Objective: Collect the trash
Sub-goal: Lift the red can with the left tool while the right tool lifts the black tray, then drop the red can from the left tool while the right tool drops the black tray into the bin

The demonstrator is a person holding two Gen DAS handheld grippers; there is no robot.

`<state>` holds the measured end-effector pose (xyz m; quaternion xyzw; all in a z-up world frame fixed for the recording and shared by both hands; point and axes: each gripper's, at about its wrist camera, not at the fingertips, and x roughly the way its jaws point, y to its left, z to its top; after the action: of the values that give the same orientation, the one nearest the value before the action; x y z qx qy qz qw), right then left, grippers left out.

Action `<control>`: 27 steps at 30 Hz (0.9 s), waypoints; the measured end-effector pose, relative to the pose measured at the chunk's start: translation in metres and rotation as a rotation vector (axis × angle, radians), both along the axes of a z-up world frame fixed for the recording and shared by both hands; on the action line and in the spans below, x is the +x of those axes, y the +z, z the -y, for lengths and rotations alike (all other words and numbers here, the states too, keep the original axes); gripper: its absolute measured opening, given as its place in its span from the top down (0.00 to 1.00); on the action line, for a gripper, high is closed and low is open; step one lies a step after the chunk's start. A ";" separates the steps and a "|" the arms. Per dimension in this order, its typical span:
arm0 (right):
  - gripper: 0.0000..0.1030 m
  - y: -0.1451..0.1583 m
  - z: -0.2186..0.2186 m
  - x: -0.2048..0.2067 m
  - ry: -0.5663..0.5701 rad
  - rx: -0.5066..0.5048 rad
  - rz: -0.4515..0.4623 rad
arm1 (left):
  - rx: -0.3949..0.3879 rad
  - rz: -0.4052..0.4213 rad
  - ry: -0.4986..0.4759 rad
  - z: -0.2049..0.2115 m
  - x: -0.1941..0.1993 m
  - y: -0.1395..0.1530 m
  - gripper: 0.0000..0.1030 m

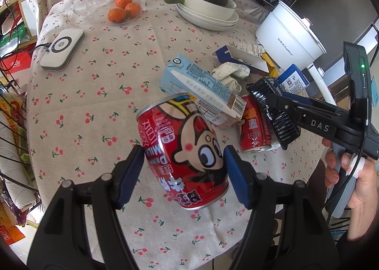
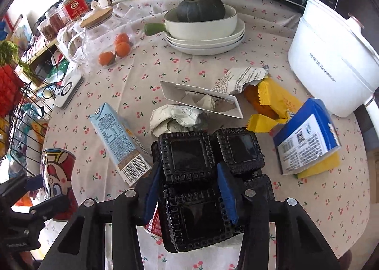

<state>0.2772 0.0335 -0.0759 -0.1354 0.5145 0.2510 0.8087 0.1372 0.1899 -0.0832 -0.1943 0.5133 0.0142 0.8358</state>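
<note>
1. Left gripper point(image 1: 184, 165) clamping red cartoon-printed milk drink can point(image 1: 183, 151), tilted, lifted off cherry-print tablecloth point(image 1: 94, 104).
2. Right gripper point(image 2: 189, 189) straddling black ridged plastic snack tray point(image 2: 201, 184), pads at its sides; firm grip unclear.
3. Long axis of tray running away from claw.
4. No bin visible; cream bowl point(image 2: 227, 25) holding dark green squash point(image 2: 201, 9).

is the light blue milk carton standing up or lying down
Lying down: the light blue carton rests on its long side on the tablecloth, nutrition panel facing up, barcode end toward the right gripper.
</note>
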 end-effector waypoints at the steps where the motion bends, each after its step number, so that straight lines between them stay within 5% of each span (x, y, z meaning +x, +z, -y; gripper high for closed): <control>1: 0.54 0.007 0.006 -0.003 -0.003 0.013 0.008 | 0.000 0.004 -0.004 0.003 0.000 0.002 0.32; 11: 0.54 0.066 0.104 -0.045 -0.130 0.064 0.076 | 0.001 0.060 -0.112 0.068 0.000 0.023 0.32; 27: 0.52 0.040 0.310 -0.115 -0.480 0.065 0.007 | 0.049 0.082 -0.464 0.246 0.003 0.023 0.32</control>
<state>0.1618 -0.2763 -0.0358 0.0159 0.5208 0.0677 0.8508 0.1400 -0.0560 -0.0600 -0.0514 0.5093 -0.1738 0.8413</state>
